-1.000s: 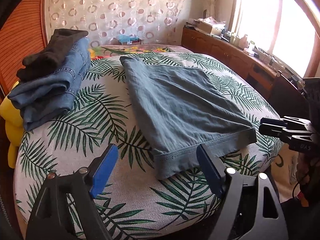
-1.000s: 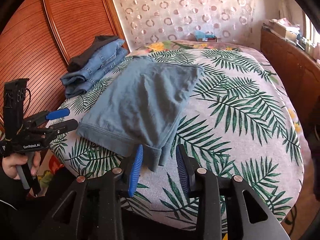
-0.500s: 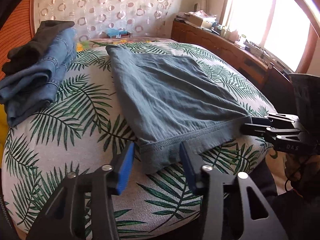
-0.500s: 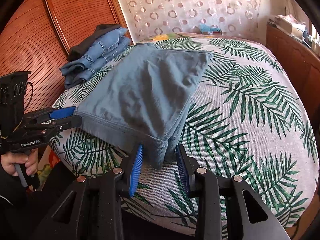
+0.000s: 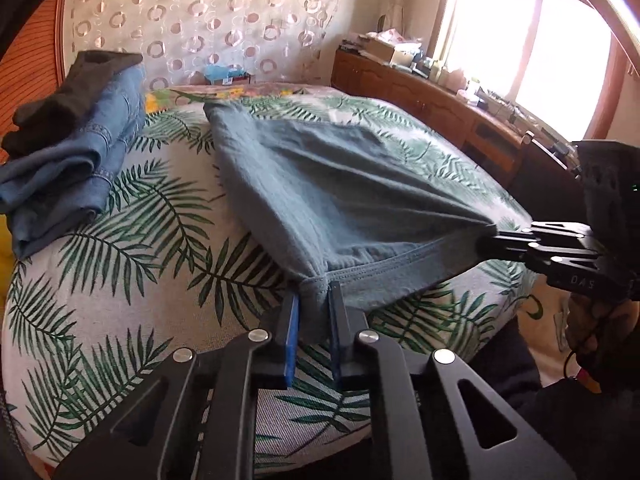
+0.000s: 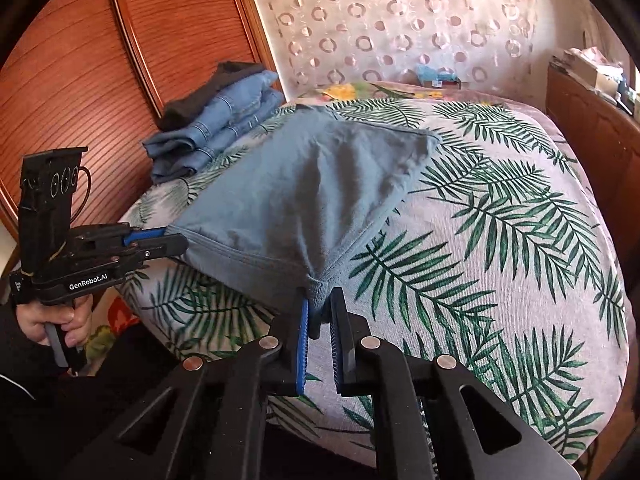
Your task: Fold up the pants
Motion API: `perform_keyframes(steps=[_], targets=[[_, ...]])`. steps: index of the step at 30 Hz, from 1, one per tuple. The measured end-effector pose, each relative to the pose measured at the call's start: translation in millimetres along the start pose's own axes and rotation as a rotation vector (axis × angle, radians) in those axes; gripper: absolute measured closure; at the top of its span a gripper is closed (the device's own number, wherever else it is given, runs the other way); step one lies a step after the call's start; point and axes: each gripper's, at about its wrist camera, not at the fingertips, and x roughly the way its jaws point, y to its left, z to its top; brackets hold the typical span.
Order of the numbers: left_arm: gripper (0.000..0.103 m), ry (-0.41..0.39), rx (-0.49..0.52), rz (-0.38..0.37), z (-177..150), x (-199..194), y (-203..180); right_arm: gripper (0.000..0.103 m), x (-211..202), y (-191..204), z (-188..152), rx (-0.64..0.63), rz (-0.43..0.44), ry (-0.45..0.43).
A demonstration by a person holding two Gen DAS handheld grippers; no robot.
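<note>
Over at the left, folded jeans [image 5: 76, 160] sit stacked by the headboard, out of the way so the middle of the bed [image 5: 132, 236] stays free for work. Next comes the left gripper [image 5: 312, 312], its jaws just closed and now pinching one near corner of the pants [image 5: 320, 184]. These lie flat across the bed, near hem lifted slightly. Further right, the right gripper [image 6: 319, 311] has likewise just closed onto the other near corner. Holding both corners keeps the hem taut, likely so the near edge can be carried over to the far one evenly.
</note>
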Motion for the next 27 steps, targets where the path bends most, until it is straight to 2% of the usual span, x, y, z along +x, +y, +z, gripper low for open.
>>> perform_keyframes(steps=[8, 16, 27], targets=[[0.09, -0.063, 0.022, -0.014, 9, -28, -9, 0.093, -21, -2, 6, 0.023, 0.038, -0.029], [0.09, -0.09, 0.022, -0.002, 32, -13, 1, 0.093, -21, -6, 22, 0.005, 0.012, -0.078], [0.09, -0.124, 0.047, 0.028, 91, 9, 12, 0.093, -3, -16, 68, -0.02, -0.041, -0.124]])
